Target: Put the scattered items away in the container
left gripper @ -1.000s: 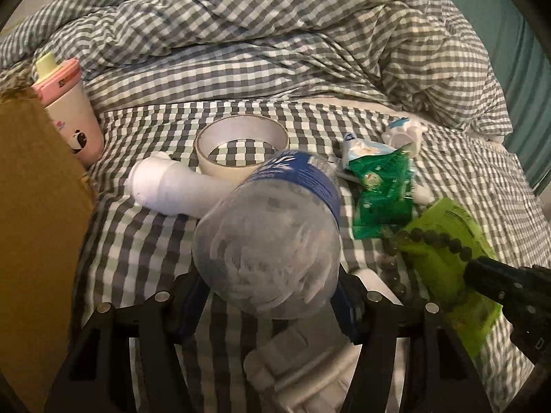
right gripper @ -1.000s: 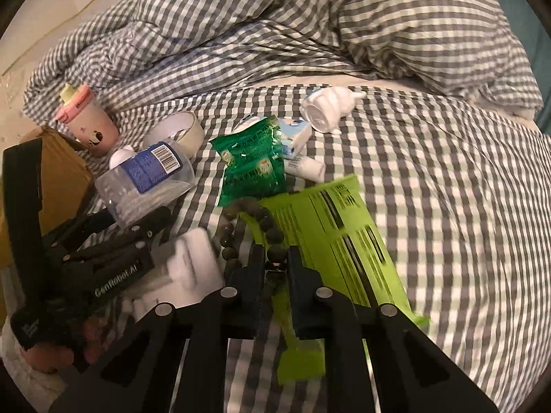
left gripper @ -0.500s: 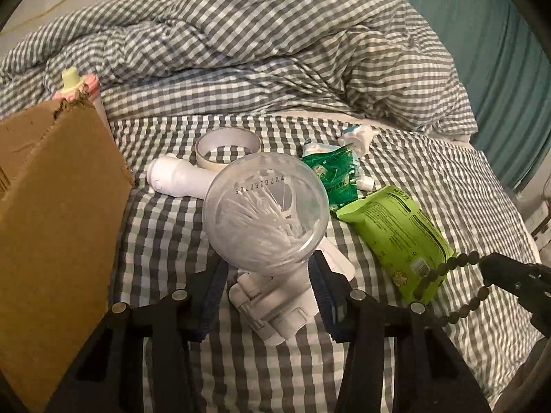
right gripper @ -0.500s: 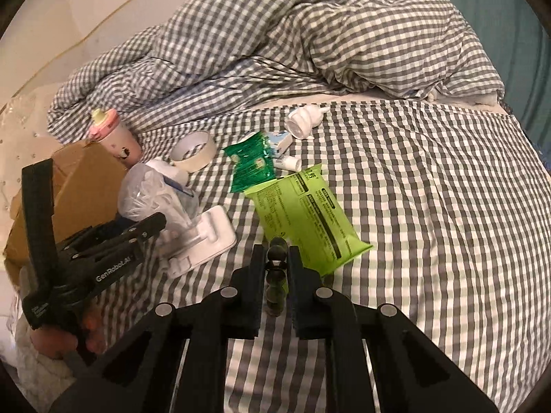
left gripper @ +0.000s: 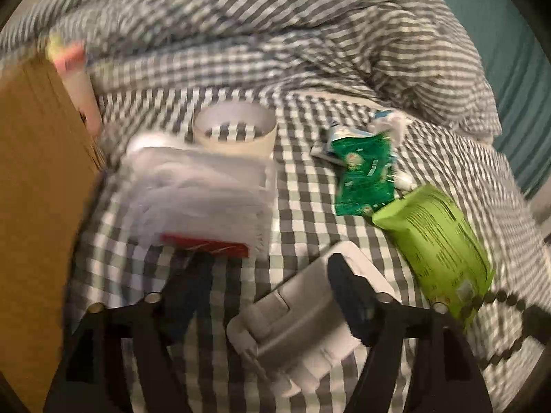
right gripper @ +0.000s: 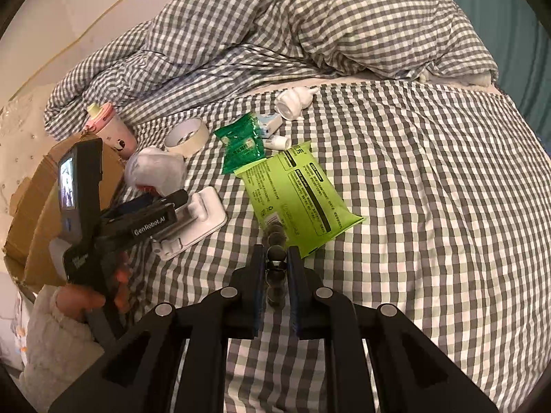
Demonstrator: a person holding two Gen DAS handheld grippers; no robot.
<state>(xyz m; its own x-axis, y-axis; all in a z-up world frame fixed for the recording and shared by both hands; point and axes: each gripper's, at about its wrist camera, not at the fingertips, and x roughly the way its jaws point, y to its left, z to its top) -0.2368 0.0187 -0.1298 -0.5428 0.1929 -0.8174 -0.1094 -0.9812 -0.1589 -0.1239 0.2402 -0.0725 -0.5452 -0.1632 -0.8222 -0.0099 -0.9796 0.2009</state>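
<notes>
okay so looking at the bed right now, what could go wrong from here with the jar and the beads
1. The left gripper jaws are opening and the clear jar is a blur beside the cardboard box; it may miss the box and land on the bed.
2. The bead string hangs loose from the shut right gripper and might snag the green pouch.

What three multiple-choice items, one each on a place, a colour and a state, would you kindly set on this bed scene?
1. Where does the tape roll lie?
A. on the checked bedsheet
B. on the floor
C. on a shelf

2. What colour is the large pouch?
A. red
B. lime green
C. blue

3. How is the right gripper?
A. open and empty
B. shut on the tape roll
C. shut on the bead string

Answers: 1 A, it rests flat on the sheet; 2 B, its wrapper is lime green; 3 C, beads sit clamped between its jaws.
</notes>
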